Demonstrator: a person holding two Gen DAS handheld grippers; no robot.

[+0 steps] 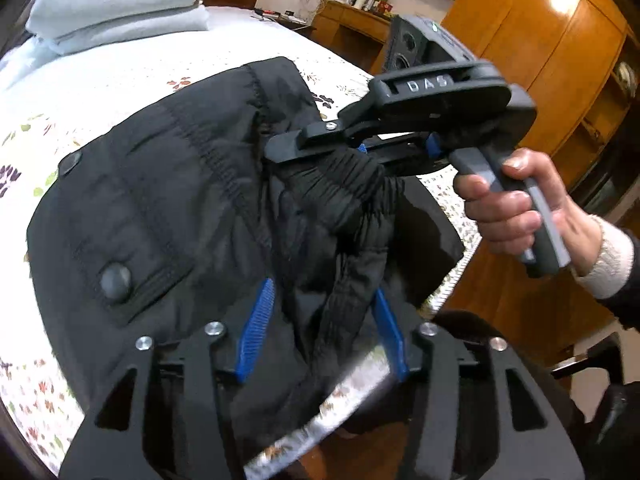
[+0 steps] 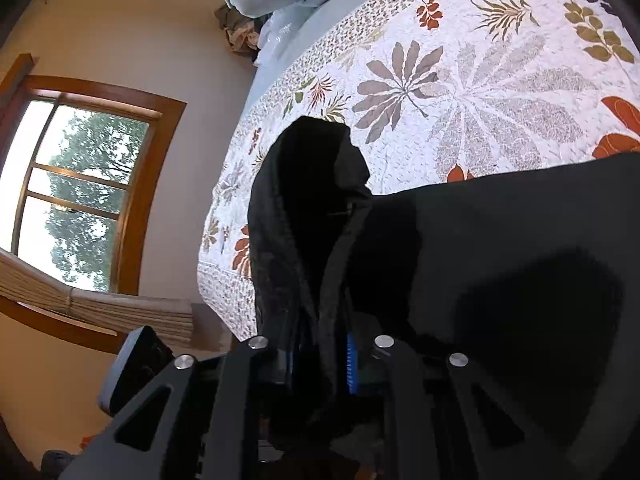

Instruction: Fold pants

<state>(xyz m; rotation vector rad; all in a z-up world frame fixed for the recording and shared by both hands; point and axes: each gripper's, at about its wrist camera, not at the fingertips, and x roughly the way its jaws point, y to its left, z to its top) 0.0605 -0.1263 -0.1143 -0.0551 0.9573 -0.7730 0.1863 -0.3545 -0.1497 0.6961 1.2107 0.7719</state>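
The left black two-finger tool with blue ribbed pads point(image 1: 320, 332) fills the bottom of the left wrist view, its fingers closed in on a gathered fold of the black padded pants point(image 1: 168, 208). The right black tool of the same make point(image 1: 360, 152) enters from the right of that frame, pinched on the elastic waistband and pointing left, gripped at its grey handle by the person's bare right hand point(image 1: 516, 204) with a cream knitted cuff at the wrist. In the right wrist view its fingers at bottom centre are drawn tight on dark cloth.
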